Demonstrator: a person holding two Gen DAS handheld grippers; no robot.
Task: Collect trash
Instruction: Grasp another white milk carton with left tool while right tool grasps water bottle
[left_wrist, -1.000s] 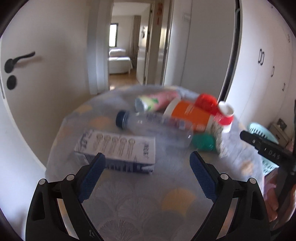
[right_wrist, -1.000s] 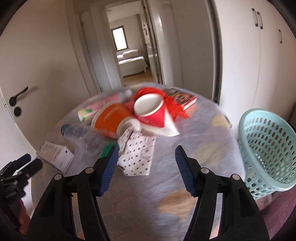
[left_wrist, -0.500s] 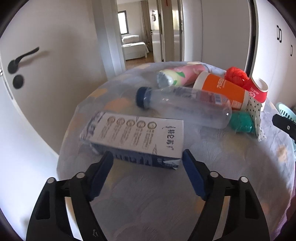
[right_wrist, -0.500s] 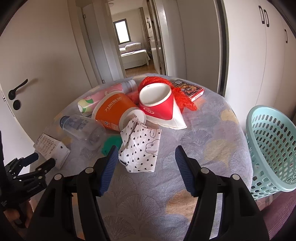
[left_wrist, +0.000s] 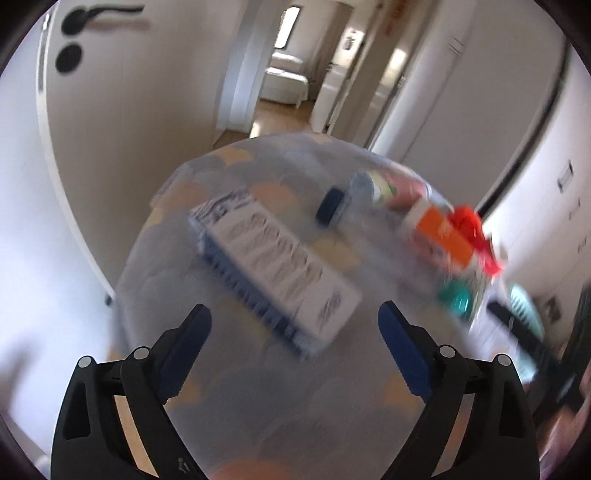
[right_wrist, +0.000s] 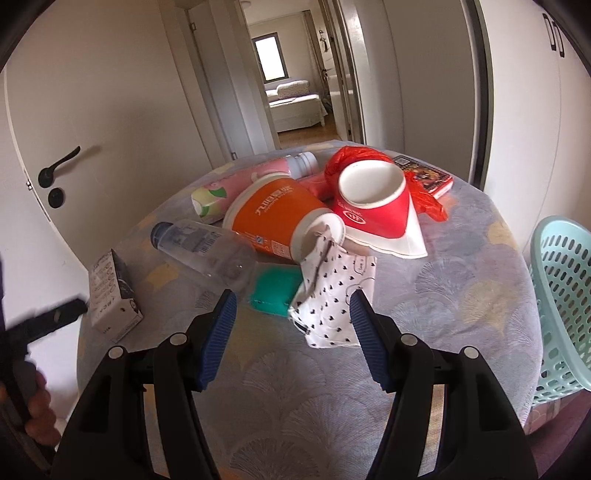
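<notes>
Your left wrist camera looks steeply down from the table's (left_wrist: 155, 280) near left edge, close to the carton (left_wrist: 273, 269) at mid-frame, the door handle (left_wrist: 99, 20) in the upper left. Your right wrist camera sits further back, facing the trash pile at centre, the basket (right_wrist: 561, 295) at right. Both views share the carton (right_wrist: 110, 291), bottle (right_wrist: 203, 251) and orange cup (right_wrist: 277, 218).

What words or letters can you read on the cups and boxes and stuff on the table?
Nothing can be read for sure.
Orange cup: white characters, too small to read.
Red cup: a white round logo, unclear.
Milk carton: small print, blurred in both views.
Clear bottle: a barcode label, unreadable.
Red packet at the back: a picture, text too small.
Pink bottle: no readable text.
</notes>
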